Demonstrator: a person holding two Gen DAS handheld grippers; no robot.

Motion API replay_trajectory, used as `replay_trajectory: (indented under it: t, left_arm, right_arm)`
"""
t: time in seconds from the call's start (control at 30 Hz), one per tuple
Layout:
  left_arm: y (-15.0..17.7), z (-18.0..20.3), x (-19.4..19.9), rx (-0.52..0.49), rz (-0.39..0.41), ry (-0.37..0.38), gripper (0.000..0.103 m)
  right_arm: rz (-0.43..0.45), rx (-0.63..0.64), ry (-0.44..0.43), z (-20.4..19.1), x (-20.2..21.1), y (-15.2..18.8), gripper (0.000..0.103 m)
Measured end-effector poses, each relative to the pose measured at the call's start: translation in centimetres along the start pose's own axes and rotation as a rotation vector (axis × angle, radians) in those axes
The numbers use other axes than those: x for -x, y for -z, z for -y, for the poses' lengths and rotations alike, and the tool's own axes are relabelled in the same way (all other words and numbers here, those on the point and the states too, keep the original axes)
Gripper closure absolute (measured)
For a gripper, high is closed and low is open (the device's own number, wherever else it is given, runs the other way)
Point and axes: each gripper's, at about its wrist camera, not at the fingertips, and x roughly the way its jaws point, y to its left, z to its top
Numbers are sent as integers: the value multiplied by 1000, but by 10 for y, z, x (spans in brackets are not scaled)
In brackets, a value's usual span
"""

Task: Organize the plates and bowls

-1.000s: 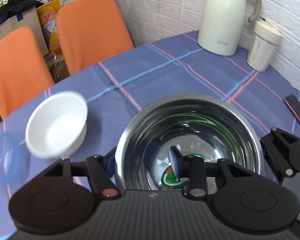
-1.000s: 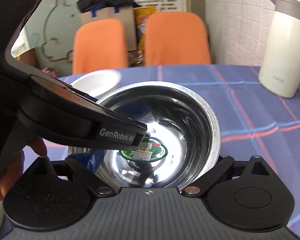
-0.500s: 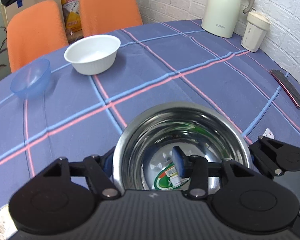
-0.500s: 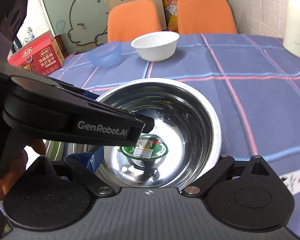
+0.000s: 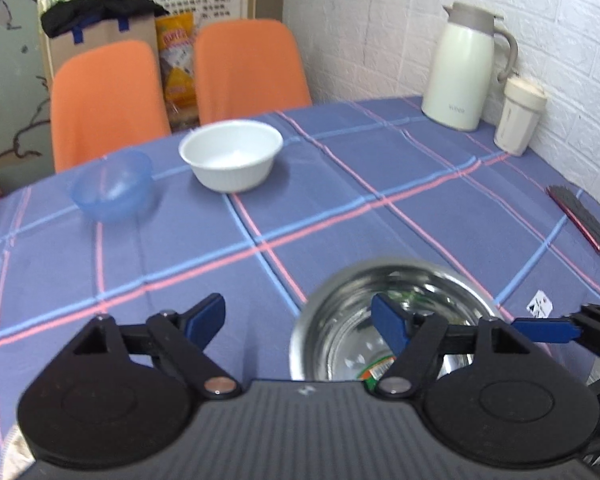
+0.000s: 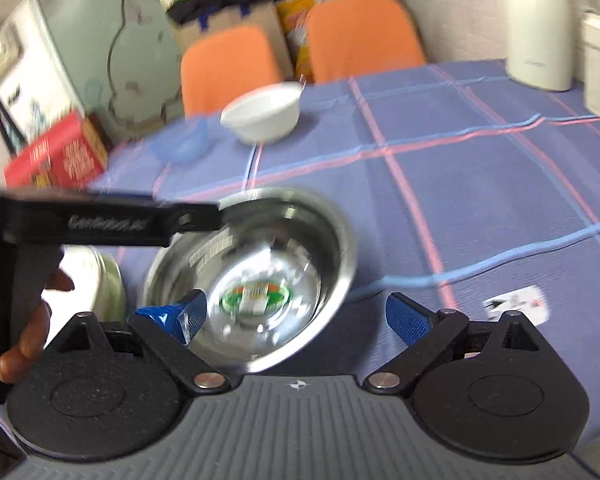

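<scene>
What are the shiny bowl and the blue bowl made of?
The shiny bowl looks like polished steel: it mirrors the room. The blue bowl is probably plastic: tinted and see-through, with the tablecloth faintly visible through it.

Both views look forward along their own fingers, from low over the near edge of the bench (image 5: 340,184) toward the far wall. The left wrist view faces the orange chairs (image 5: 244,68) and flask (image 5: 464,68), with the steel bowl (image 5: 340,320) close at lower right. The right wrist view, blurred, sits just behind that bowl (image 6: 324,240), centred and near. Both share the bowl, white bowl (image 5: 232,156), blue bowl (image 5: 112,184), chairs and flask.
</scene>
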Motion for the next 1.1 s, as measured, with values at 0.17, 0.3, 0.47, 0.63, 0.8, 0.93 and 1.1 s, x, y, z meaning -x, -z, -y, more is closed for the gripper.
replay_trajectory:
  t: [0.17, 0.3, 0.47, 0.63, 0.8, 0.93, 1.1]
  left_arm:
    - [-10, -11, 12, 29, 44, -14, 28]
    - [-13, -20, 12, 46, 47, -37, 28]
    - [-15, -38, 6, 70, 37, -60, 28]
    - [-36, -63, -5, 92, 47, -87, 28]
    - [-93, -86, -32, 91, 80, -63, 28]
    - [-126, -99, -71, 109, 63, -64, 28]
    - [-140, -103, -122, 88, 4, -85, 28]
  right_arm:
    - [69, -13, 7, 7, 9, -21, 19]
    - [77, 29, 27, 6, 2, -38, 19]
    - [67, 109, 10, 4, -9, -59, 19]
    - [56, 208, 36, 2, -34, -84, 19]
    - [27, 281, 14, -4, -77, -123, 19]
    - [-18, 333, 15, -6, -115, -146, 19]
    - [-72, 358, -5, -4, -149, -154, 19]
